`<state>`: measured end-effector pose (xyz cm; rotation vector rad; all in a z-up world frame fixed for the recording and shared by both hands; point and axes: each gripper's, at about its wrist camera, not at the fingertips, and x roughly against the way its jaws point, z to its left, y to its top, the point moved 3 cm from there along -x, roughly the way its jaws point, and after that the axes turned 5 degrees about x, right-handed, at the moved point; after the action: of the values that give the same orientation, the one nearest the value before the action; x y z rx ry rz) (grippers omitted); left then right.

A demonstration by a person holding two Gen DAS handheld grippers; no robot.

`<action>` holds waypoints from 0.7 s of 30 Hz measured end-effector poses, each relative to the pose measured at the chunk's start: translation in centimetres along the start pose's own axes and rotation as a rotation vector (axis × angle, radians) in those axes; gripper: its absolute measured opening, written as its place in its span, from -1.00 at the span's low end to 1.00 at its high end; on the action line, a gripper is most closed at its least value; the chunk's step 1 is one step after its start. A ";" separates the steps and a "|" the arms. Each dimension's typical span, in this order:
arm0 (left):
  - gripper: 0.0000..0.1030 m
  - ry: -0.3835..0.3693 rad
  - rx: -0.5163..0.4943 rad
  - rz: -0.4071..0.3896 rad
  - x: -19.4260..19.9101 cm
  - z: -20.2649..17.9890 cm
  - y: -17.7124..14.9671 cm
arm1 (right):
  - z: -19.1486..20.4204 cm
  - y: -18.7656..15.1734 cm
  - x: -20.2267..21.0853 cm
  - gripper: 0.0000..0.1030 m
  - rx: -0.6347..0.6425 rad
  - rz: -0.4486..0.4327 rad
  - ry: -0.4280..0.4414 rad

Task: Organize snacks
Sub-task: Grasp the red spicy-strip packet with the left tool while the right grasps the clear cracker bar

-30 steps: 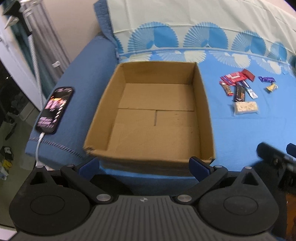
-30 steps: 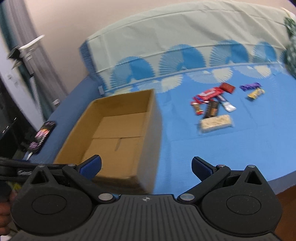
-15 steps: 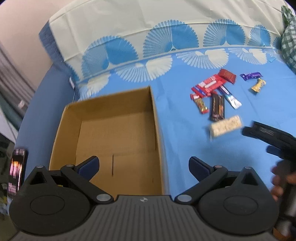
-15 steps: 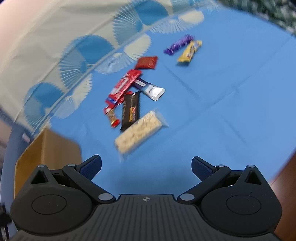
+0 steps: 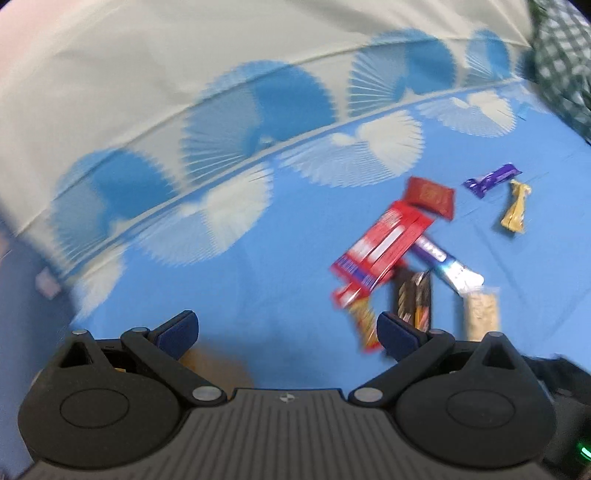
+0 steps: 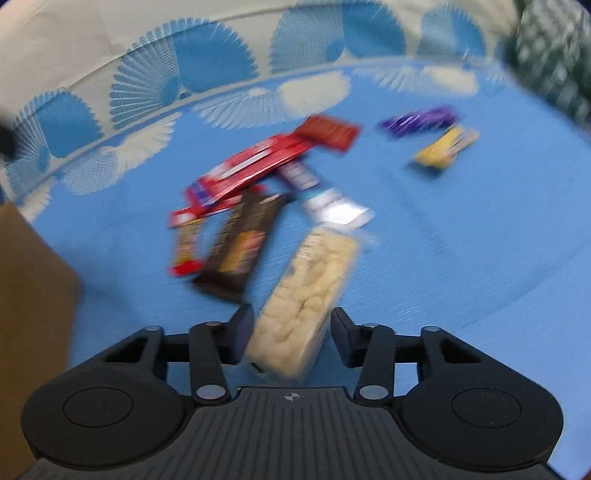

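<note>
Right claw (image 6: 288, 332) is parted around the near end of the pale rice bar (image 6: 310, 291) on the bed (image 6: 461, 258) — contact is uncertain through blur. Centre the bar, then clench gently. Left claw (image 5: 286, 330) is released, holding nothing.

Blue fan-patterned bedsheet (image 5: 258, 295), pink wall (image 5: 22, 22)

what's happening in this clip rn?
A person with two handheld grippers is sorting snacks on a blue bedsheet. The right gripper straddles the near end of a pale rice-crisp bar, jaws partly closed around it; contact is too blurred to tell. The left gripper hangs open and empty over the sheet. The other snack bars lie loose, outside the cardboard box at the left.
</note>
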<state>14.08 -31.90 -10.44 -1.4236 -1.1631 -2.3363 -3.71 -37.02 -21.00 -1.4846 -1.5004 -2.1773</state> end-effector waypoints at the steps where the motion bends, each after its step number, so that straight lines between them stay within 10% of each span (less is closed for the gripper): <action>1: 1.00 -0.014 -0.024 0.003 -2.0 -0.9 1.1 | -1.7 0.1 0.0 -0.13 -0.013 -0.001 -0.023; 7: 0.99 -0.100 -0.154 0.071 -11.8 -5.8 4.5 | -7.2 0.7 -1.5 0.54 -0.088 0.043 0.039; 16: 0.98 -0.146 -0.199 0.233 -20.1 -8.7 5.7 | -4.5 1.4 -4.7 0.78 0.113 0.048 0.019; 17: 0.74 -0.172 -0.159 0.239 -20.1 -8.2 5.9 | -4.5 1.5 -4.9 0.78 0.114 0.039 0.017; 19: 0.22 -0.238 -0.086 0.251 -19.8 -7.1 6.1 | -4.6 1.5 -4.6 0.49 0.118 0.015 0.004; 20: -0.01 -0.237 -0.068 0.238 -19.5 -6.6 6.2 | -4.5 1.5 -4.3 -0.14 0.123 -0.004 0.017; 21: -0.07 -0.233 -0.047 0.225 -19.2 -6.0 6.2 | -4.5 1.6 -4.0 -0.26 0.115 -0.002 0.020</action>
<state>23.33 -44.89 -24.20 -1.7803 -0.9454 -2.1015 -3.66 -42.94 -23.14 -1.4222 -1.5915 -2.0619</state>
